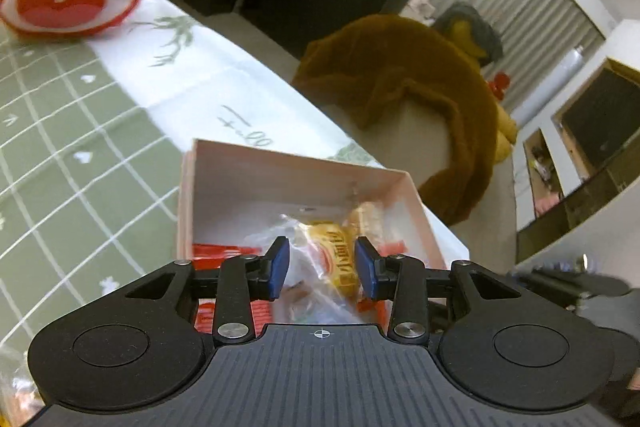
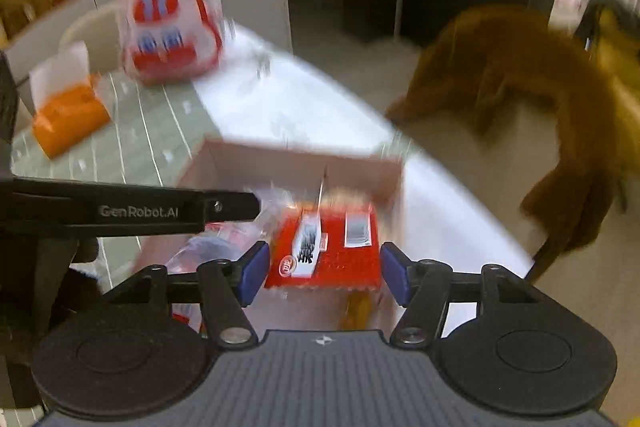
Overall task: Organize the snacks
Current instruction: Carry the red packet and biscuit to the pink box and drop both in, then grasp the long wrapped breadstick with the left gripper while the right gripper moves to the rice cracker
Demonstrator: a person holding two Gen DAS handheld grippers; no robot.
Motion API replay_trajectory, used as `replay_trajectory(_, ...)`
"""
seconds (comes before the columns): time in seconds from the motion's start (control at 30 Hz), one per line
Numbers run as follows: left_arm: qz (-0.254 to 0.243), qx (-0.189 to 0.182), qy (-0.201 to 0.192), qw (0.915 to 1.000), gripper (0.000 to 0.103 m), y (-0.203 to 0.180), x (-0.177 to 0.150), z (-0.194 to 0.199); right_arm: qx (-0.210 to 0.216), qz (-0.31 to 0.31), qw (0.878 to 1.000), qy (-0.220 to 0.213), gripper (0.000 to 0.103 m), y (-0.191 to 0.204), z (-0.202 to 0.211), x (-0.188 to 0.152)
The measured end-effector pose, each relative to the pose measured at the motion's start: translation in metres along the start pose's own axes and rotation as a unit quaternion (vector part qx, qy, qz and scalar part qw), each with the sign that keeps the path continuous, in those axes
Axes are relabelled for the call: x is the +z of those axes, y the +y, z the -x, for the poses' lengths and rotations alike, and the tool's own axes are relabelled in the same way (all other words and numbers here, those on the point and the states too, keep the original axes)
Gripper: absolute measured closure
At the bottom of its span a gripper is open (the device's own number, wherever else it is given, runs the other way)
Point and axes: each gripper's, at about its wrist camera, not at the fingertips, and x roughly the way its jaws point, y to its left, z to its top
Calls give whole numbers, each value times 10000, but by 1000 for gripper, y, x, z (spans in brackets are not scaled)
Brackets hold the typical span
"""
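Left wrist: left gripper (image 1: 322, 263) spread over yellow snack (image 1: 334, 259) in pink box (image 1: 280, 173); right gripper (image 2: 322, 273) spread around red packet (image 2: 326, 245) (blurred); packets best released low, flat.

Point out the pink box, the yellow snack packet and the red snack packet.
pink box (image 1: 280, 173): left wrist view, inner back wall.
yellow snack packet (image 1: 334, 259): left wrist view, printed front.
red snack packet (image 2: 326, 247): right wrist view, label face.
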Motion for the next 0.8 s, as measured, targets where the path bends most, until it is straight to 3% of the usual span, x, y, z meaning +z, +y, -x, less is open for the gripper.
replay_trajectory(0.03,44,9,-50,10000,62,3,0,9,-8,-75,10000,31,40,0,-2,-1)
replay_trajectory(0.13,171,210,-288,9992,62,10,-3,46,-39,-88,9997,-245,20,-1,15,-12)
replay_trajectory(0.3,264,1147,-662,9908,62,39,-44,113,48,-62,9988,-484,19,-3,52,-45)
replay_trajectory(0.47,866,1826,-864,9756,62,77,-94,158,-122,358,9964,-763,14,14,74,-87)
replay_trajectory(0.53,1031,1898,-789,9732,62,83,-106,163,-139,473,9967,-640,14,23,75,-101)
replay_trajectory(0.67,959,1973,-535,9742,62,81,-126,153,559,379,9977,17,14,43,64,-126)
replay_trajectory(0.8,857,1852,-346,9783,62,76,-139,145,881,547,9942,276,14,68,58,-147)
